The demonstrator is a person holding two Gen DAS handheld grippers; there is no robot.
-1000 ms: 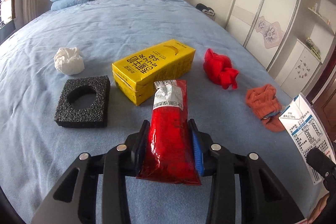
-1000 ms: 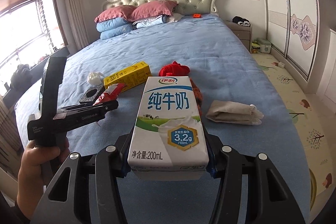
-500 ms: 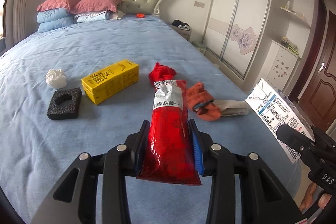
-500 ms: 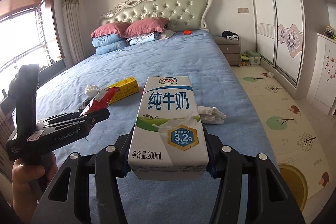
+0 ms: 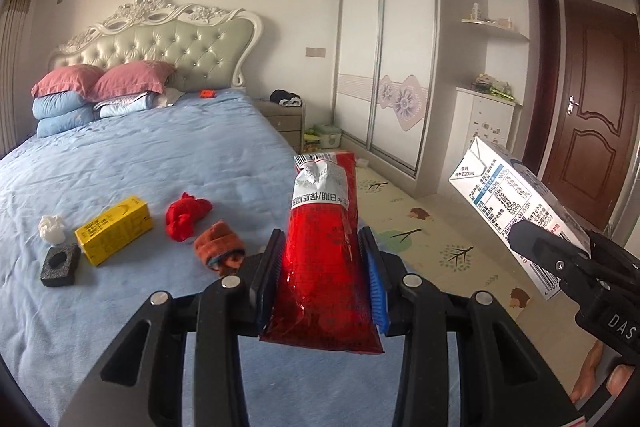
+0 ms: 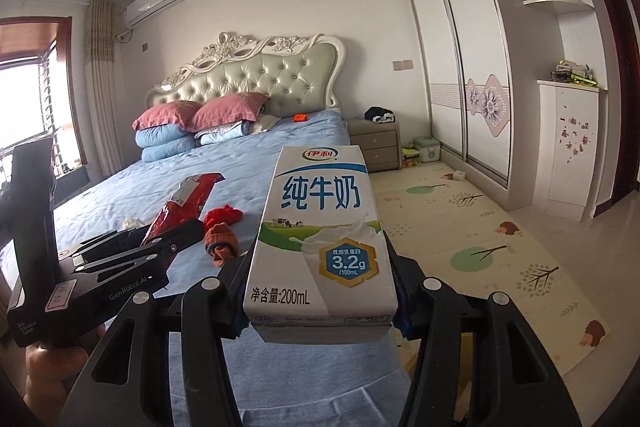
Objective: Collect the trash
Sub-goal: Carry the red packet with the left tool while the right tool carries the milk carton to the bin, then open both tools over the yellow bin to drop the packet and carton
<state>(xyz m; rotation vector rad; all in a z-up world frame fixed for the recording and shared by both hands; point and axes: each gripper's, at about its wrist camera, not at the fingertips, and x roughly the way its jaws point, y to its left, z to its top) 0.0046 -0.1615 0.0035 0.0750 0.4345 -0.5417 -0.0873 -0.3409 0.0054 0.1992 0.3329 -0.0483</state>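
blue bed (image 5: 132,163), patterned floor mat (image 6: 480,227)

In my left view, the foam block (image 5: 59,264) lies at the frame's lower left on the bed (image 5: 160,163), the tissue wad (image 5: 51,228) just behind it, the juice carton (image 5: 115,229) to its right, then two cloth bundles (image 5: 186,218). The wardrobe (image 5: 384,67) fills the upper right.
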